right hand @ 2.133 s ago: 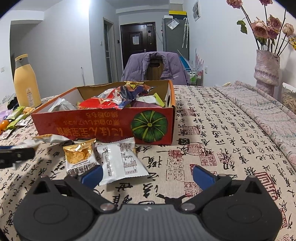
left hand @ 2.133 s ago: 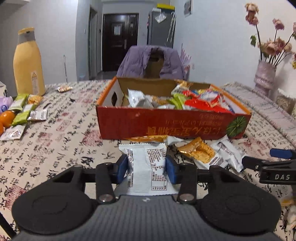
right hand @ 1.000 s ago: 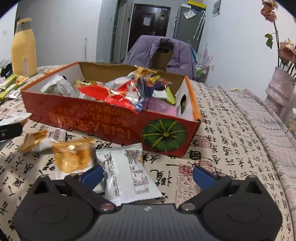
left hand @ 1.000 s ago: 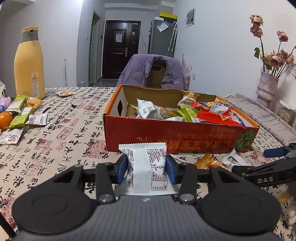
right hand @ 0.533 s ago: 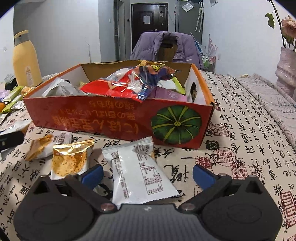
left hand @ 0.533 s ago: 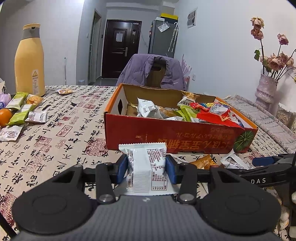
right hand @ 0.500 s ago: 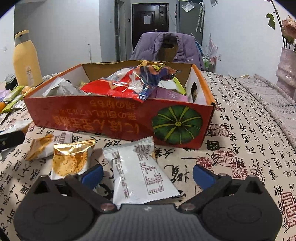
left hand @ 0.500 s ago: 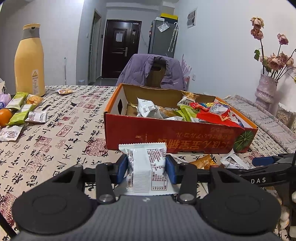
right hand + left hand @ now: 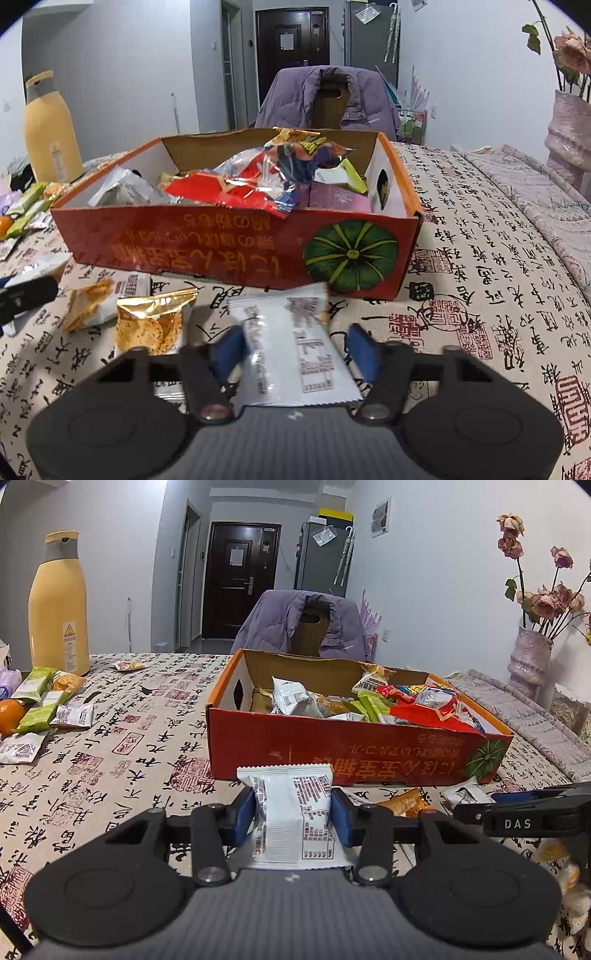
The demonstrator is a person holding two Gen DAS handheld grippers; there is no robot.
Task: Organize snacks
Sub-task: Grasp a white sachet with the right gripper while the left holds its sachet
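Between the blue pads of the left gripper [image 9: 293,818], a white snack packet [image 9: 293,819] is being pinched upright, its printed back facing the camera and its crimped top edge standing clear of the tablecloth [image 9: 122,753]. Over on the right wrist view, the right gripper [image 9: 297,350] is straddling a second white packet [image 9: 295,350]; the picture is blurred there, gaps show between both pads and the wrapper, and whether the jaws are closing cannot be told. Just left of that packet a gold-topped cracker pack [image 9: 151,325] is lying flat, with another orange-and-white packet [image 9: 99,302] beside it. Beyond them the red cardboard box [image 9: 354,749] is sitting on the cloth, already holding a heap of wrappers, a red foil bag [image 9: 236,188] riding on top. Farther left, green bars [image 9: 37,698] and an orange [image 9: 9,716] are resting near a tall yellow bottle [image 9: 59,605]. Behind the box, a purple jacket [image 9: 299,624] is hanging over a chair.
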